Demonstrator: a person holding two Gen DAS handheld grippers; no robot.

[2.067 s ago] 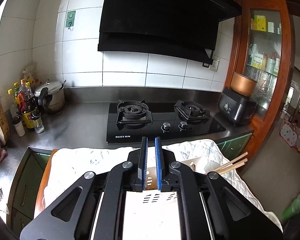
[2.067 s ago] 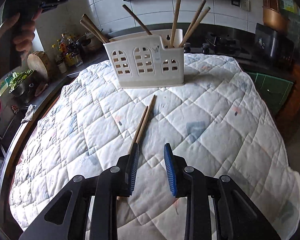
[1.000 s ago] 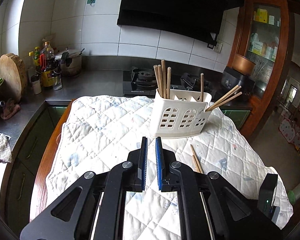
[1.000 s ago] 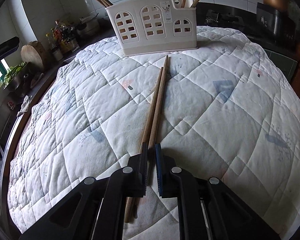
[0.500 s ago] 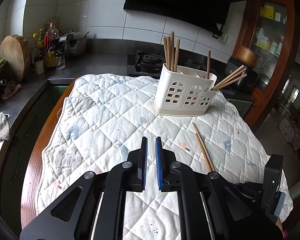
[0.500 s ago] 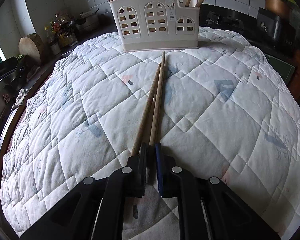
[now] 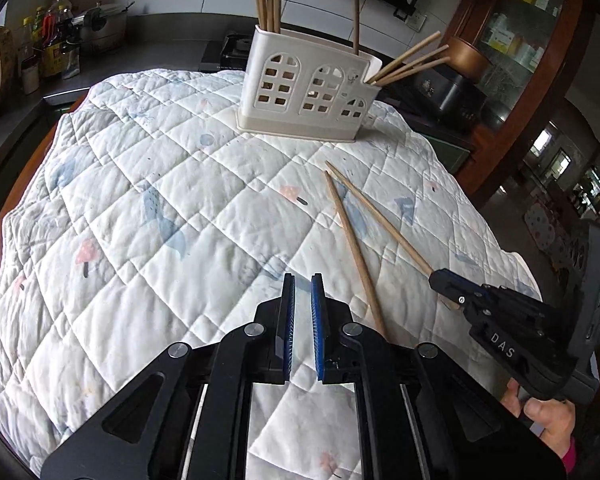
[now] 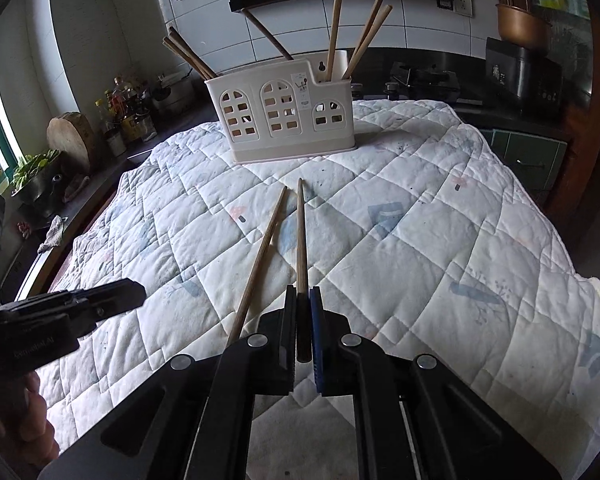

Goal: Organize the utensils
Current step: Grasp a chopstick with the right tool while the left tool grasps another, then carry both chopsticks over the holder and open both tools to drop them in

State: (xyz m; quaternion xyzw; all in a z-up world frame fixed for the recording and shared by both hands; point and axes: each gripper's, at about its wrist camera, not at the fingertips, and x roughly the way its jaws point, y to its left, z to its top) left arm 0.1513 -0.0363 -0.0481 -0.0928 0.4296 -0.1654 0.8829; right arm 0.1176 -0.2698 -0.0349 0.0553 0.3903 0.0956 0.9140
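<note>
Right wrist view: my right hand-held gripper (image 8: 302, 300) pinches one chopstick (image 8: 301, 240) pointing at the holder (image 8: 284, 116); a second (image 8: 260, 256) lies beside. Left hand-held gripper (image 7: 302, 292) barely parted, empty.

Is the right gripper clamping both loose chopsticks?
No. The right gripper is shut on one chopstick; the other chopstick lies beside it on the quilt, outside the jaws.

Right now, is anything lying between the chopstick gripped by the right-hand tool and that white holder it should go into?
Nothing visible blocks it. The right tool is shut on one chopstick; only bare quilt lies between its tip and the white holder. The second chopstick lies on the quilt just left of that path.
</note>
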